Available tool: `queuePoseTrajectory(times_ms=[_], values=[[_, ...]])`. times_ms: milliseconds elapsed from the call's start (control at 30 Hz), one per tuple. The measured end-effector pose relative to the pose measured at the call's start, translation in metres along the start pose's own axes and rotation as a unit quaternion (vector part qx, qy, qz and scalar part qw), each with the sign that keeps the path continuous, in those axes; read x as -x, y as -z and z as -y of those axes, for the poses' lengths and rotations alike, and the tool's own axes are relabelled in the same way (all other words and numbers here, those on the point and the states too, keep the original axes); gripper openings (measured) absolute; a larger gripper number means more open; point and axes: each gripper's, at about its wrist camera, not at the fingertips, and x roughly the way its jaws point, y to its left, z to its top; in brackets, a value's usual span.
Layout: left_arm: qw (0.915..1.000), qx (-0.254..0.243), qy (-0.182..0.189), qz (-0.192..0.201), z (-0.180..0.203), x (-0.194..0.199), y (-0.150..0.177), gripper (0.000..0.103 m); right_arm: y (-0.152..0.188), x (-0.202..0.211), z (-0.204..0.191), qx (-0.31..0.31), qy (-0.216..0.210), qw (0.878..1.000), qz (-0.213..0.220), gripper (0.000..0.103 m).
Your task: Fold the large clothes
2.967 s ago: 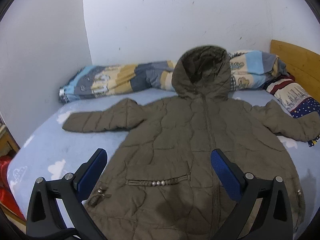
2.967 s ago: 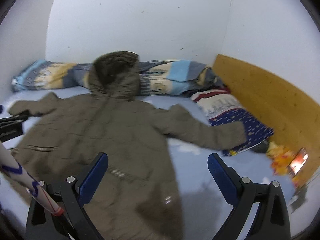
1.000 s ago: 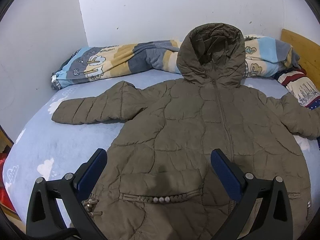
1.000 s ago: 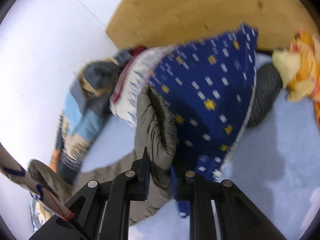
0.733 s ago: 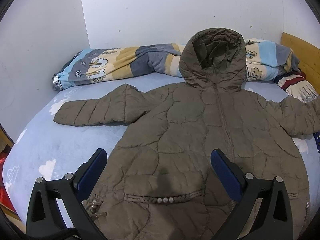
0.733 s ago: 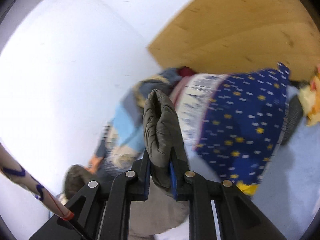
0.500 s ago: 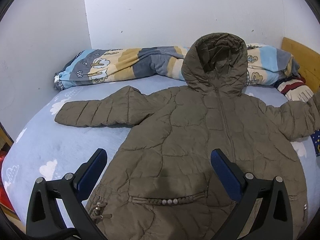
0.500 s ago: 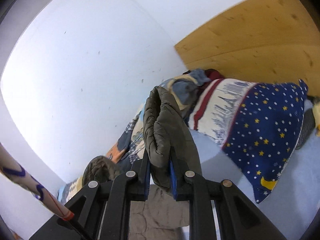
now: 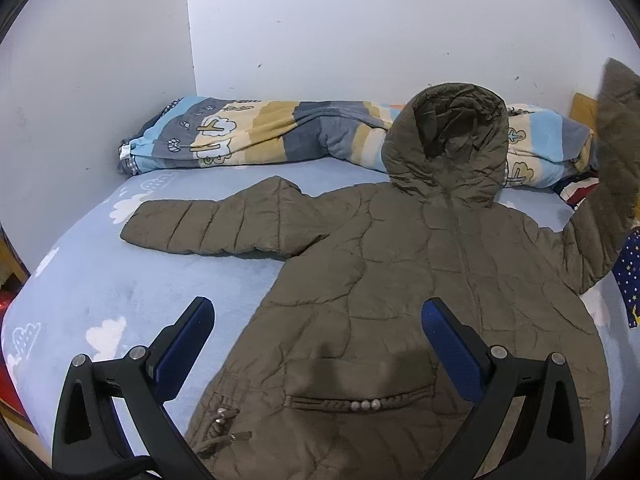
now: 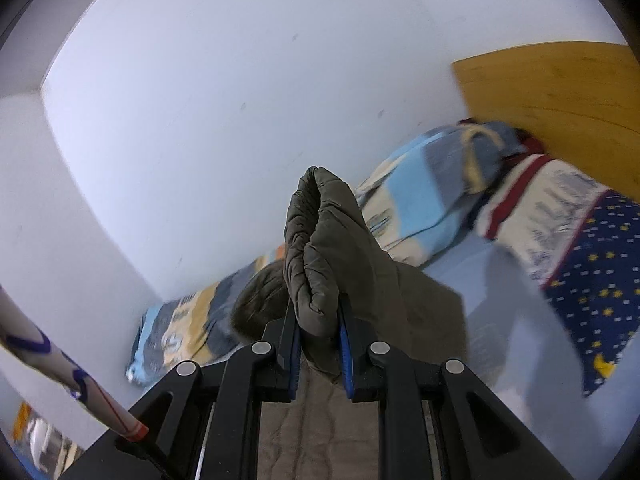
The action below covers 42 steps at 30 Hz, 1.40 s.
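The olive coat (image 9: pixel 408 280) lies flat on the blue bed (image 9: pixel 100 288) — the right gripper (image 10: pixel 319 350) is clamped on its lifted sleeve (image 10: pixel 324 248), the left gripper (image 9: pixel 316 344) hovers with jaws wide apart.

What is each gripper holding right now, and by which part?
Right gripper is shut on the jacket, pinching the cuff end of one sleeve. Left gripper is open, holding nothing.

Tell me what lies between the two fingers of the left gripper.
In the left wrist view, the open left gripper frames the lower front of the olive coat, lying flat on the blue sheet; nothing is gripped there.
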Motion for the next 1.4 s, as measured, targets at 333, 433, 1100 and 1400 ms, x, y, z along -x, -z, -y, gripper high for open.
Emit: queuePoseTrajectory(times_ms=[333, 433, 1100, 1400], values=[[0.9998, 0.017, -0.007, -0.010, -0.021, -0.007, 0.002, 0.103, 0.087, -0.103, -0.074, 0.032, -0.040, 0.994, -0.093, 0.017], [0.9995, 0.026, -0.008, -0.019, -0.026, -0.013, 0.003, 0.103, 0.121, -0.138, -0.088, 0.038, -0.042, 0.991, -0.125, 0.017], [0.9973, 0.032, -0.004, -0.067, -0.022, -0.047, 0.014, 0.103, 0.269, -0.258, -0.129, 0.157, -0.082, 0.937, -0.301, 0.065], [0.9970, 0.030, -0.002, -0.071, -0.017, -0.050, 0.015, 0.103, 0.178, -0.234, -0.006, 0.150, 0.099, 0.963, -0.202, 0.083]])
